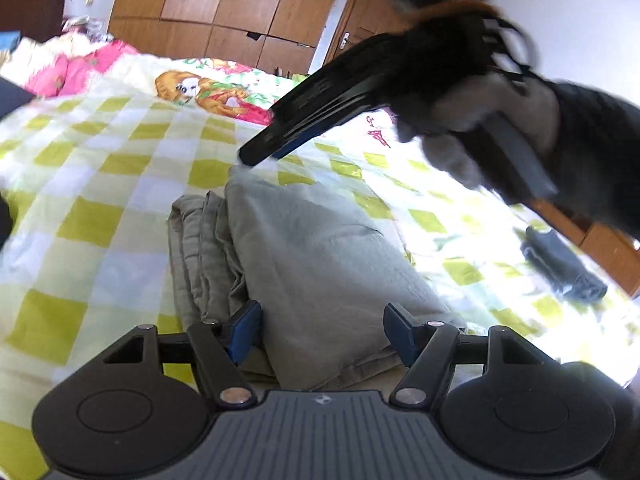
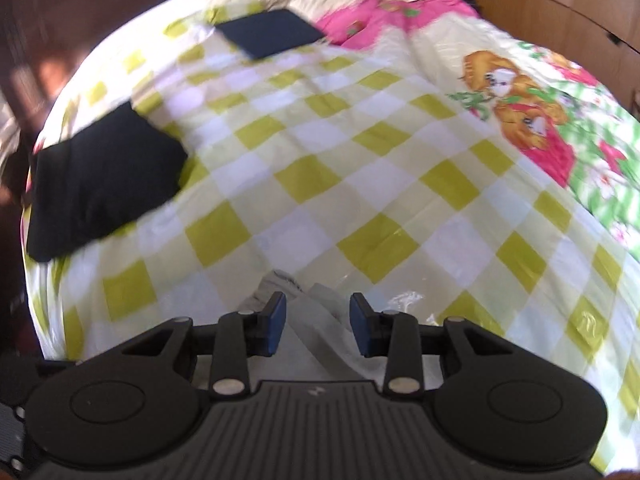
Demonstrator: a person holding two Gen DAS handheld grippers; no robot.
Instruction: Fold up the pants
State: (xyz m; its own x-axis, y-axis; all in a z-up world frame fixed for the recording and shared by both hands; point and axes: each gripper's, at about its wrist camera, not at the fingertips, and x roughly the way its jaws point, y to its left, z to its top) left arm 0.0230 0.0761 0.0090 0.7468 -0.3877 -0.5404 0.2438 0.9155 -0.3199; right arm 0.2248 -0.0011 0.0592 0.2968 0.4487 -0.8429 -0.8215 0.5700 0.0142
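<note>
Grey pants (image 1: 304, 256) lie folded into a thick stack on the checkered bedspread (image 1: 92, 184). My left gripper (image 1: 320, 332) is open, its blue pads on either side of the stack's near end. My right gripper (image 1: 256, 158) shows in the left wrist view as a dark tool held by a gloved hand, its tips just above the stack's far corner. In the right wrist view the right gripper (image 2: 318, 330) is open, with a strip of the grey pants (image 2: 316, 320) between and below its pads.
A black folded garment (image 2: 104, 184) lies at the bed's left edge and a dark flat item (image 2: 272, 34) lies farther back. A dark grey bundle (image 1: 564, 264) lies right of the pants. Pink bedding (image 2: 384, 16) and wooden wardrobes (image 1: 224, 4) stand beyond.
</note>
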